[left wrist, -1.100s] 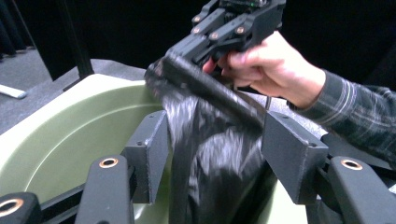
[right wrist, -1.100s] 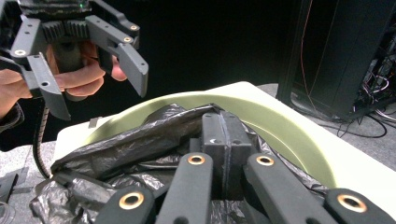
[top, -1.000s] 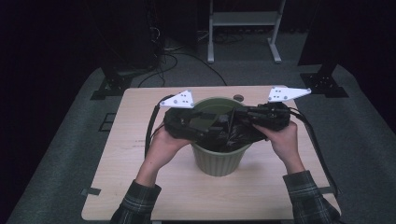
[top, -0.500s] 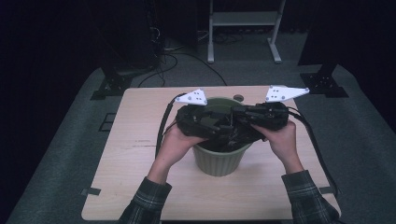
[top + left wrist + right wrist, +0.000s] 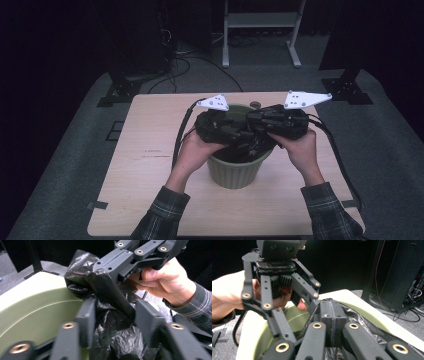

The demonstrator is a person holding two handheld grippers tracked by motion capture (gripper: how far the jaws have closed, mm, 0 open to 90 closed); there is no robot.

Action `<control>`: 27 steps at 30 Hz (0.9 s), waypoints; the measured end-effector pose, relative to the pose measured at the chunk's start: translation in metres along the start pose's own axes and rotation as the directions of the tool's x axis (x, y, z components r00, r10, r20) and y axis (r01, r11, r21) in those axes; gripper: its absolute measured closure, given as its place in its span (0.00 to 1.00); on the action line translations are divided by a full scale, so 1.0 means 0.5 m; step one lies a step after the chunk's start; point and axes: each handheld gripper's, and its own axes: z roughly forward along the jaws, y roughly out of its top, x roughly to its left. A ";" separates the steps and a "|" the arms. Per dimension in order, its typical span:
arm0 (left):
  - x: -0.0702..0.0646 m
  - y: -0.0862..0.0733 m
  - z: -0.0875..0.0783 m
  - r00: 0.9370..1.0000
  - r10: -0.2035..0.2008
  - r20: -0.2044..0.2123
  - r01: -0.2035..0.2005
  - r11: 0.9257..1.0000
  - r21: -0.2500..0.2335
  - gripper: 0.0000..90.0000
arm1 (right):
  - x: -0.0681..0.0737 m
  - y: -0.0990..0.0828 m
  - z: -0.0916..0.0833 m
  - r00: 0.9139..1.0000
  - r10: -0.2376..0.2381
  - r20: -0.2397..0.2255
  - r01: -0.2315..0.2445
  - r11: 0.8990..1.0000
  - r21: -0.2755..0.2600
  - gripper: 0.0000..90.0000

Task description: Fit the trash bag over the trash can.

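Note:
A pale green bin (image 5: 235,172) stands on the wooden table (image 5: 150,165) with a black plastic bag (image 5: 245,150) in its mouth. My right gripper (image 5: 333,312) is shut on a pinched fold of the bag (image 5: 112,335) just above the rim (image 5: 352,300). My left gripper (image 5: 116,315) faces it tip to tip. Its jaws have just been closing and stand apart on either side of the bag's loose bulk, without squeezing it. From above, the two grippers (image 5: 240,132) (image 5: 255,131) meet over the bin's opening.
The bin sits mid-table, with bare wood to its left and in front. A small round object (image 5: 255,104) lies behind it. Cables trail from both grippers. Dark equipment and a white stand (image 5: 260,20) are on the floor beyond the table.
The left hand has slid right across the bin toward the right gripper, and its jaws have narrowed around the bag. The right hand has held still.

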 end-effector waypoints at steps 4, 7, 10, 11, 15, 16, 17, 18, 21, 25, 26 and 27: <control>0.000 0.000 -0.002 1.000 0.024 0.009 -0.024 1.000 -0.008 0.80 | 0.001 0.002 0.000 1.000 -0.001 -0.002 0.001 1.000 -0.002 1.00; -0.001 -0.001 -0.007 0.999 0.033 0.012 -0.033 0.999 -0.006 0.96 | 0.003 0.002 0.002 1.000 -0.002 -0.007 0.001 1.000 -0.002 1.00; 0.000 -0.002 -0.016 0.999 0.033 -0.012 -0.033 0.999 0.003 1.00 | 0.001 0.001 0.000 1.000 0.002 0.004 -0.002 1.000 -0.005 0.93; 0.002 -0.004 -0.023 0.999 0.032 -0.023 -0.032 0.999 0.003 1.00 | 0.000 0.000 -0.002 1.000 0.009 0.002 -0.009 1.000 -0.005 0.90; 0.014 -0.012 -0.046 0.998 0.011 -0.061 -0.012 1.000 -0.026 1.00 | -0.006 -0.005 -0.018 0.999 0.020 0.025 -0.020 1.000 -0.018 0.85; 0.017 -0.014 -0.051 0.997 0.004 -0.076 -0.006 1.000 -0.028 1.00 | -0.007 -0.007 -0.022 1.000 0.022 0.023 -0.021 1.000 -0.019 0.85; 0.021 -0.015 -0.055 0.996 -0.002 -0.090 -0.001 1.000 -0.031 1.00 | -0.006 -0.010 -0.026 0.999 0.022 0.028 -0.022 1.000 -0.018 0.85; 0.025 -0.017 -0.059 0.995 -0.008 -0.101 0.004 0.999 -0.034 1.00 | -0.005 -0.014 -0.030 0.999 0.023 0.031 -0.022 1.000 -0.022 0.85; 0.037 -0.023 -0.068 0.992 -0.025 -0.120 0.020 0.999 -0.044 1.00 | -0.004 -0.025 -0.047 0.999 0.029 0.039 -0.028 0.999 -0.035 0.84; 0.046 -0.032 -0.081 0.989 -0.039 -0.140 0.032 0.998 -0.053 1.00 | -0.008 -0.041 -0.070 0.998 0.041 0.053 -0.039 0.999 -0.036 0.83; 0.047 -0.034 -0.085 0.989 -0.043 -0.145 0.035 0.998 -0.054 1.00 | -0.010 -0.048 -0.078 0.997 0.043 0.062 -0.041 0.999 -0.032 0.83; 0.049 -0.035 -0.088 0.989 -0.044 -0.143 0.036 0.998 -0.056 1.00 | -0.012 -0.054 -0.084 0.997 0.043 0.071 -0.041 0.999 -0.027 0.83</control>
